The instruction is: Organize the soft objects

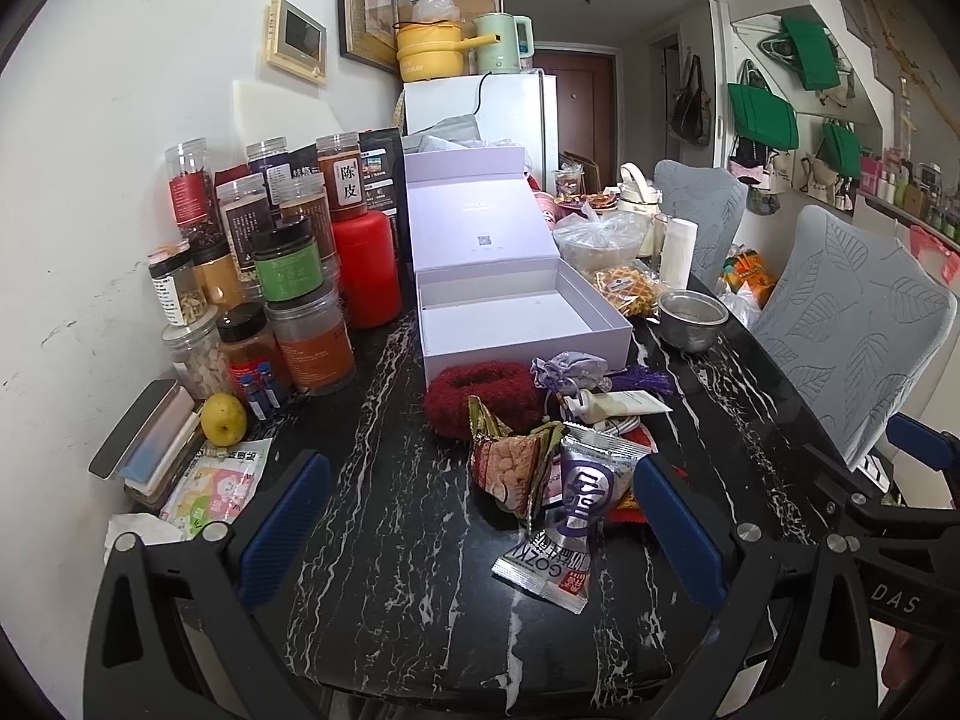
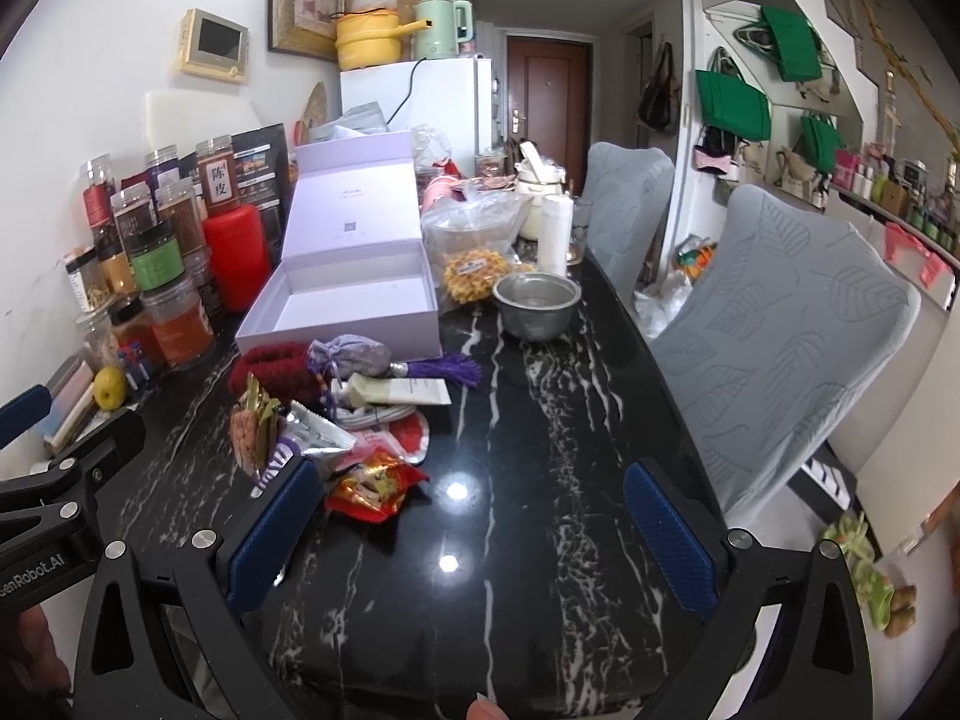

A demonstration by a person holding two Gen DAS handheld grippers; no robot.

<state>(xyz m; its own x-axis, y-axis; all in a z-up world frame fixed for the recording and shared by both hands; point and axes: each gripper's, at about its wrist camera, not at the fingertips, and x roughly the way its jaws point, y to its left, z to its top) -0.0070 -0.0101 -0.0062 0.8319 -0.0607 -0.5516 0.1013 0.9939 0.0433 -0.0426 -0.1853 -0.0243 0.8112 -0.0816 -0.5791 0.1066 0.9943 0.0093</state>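
Both grippers, left (image 1: 480, 531) and right (image 2: 474, 534), hover spread wide, empty, over the tabletop's (image 2: 540, 420) near edge. The soft pile (image 1: 540, 438) lies mid-table, just before the open box (image 1: 510, 312).

Jars (image 1: 288, 276) crowded the counter's (image 1: 390, 540) left edge beside a red canister (image 1: 366, 267) and a yellow pear (image 1: 223, 418), while a metal bowl (image 2: 536, 304) stood near two grey chairs (image 2: 774, 324), green bags (image 2: 732, 105) hanging beyond.
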